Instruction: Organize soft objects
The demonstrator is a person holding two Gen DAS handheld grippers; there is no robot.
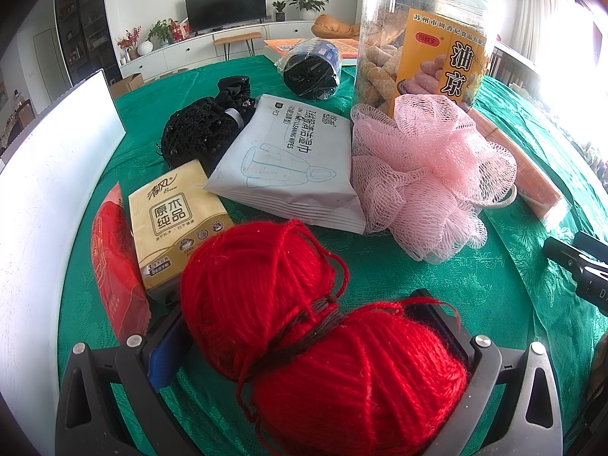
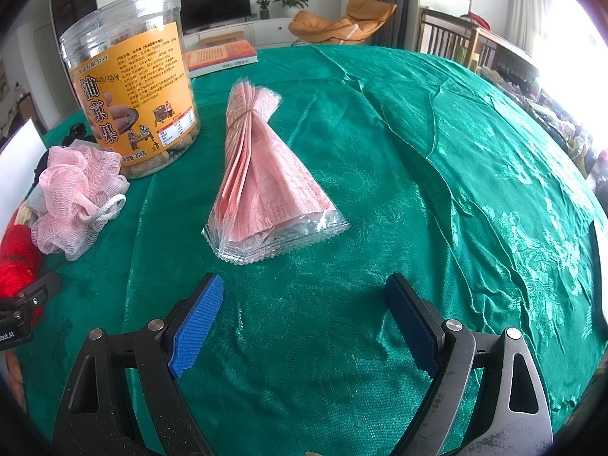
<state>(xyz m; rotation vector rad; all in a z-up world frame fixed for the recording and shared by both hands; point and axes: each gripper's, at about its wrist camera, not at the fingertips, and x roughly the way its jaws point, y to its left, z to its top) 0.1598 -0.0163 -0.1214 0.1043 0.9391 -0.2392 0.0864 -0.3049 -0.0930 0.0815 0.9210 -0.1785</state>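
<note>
My left gripper [image 1: 307, 323] is shut on a red yarn skein [image 1: 304, 323], tied in the middle with dark thread, just above the green tablecloth [image 1: 494, 304]. Ahead lie a pink mesh bath pouf [image 1: 429, 182], a white pack of wet wipes [image 1: 292, 163], a yellow tissue pack [image 1: 174, 220], a red packet [image 1: 114, 262] and a black knitted item [image 1: 197, 133]. My right gripper [image 2: 304, 323] is open and empty over the cloth, with a bundle of pink face masks [image 2: 266, 186] in clear wrappers just ahead. The pouf [image 2: 72, 197] and the yarn [image 2: 15, 258] show at that view's left edge.
A tall clear snack jar [image 1: 421, 38] stands behind the pouf, also in the right wrist view [image 2: 133, 87]. A wrapped black roll [image 1: 311, 68] and a book [image 2: 220, 57] lie farther back. A white board [image 1: 45, 197] stands at the left. Wide bare cloth [image 2: 456, 190] stretches right.
</note>
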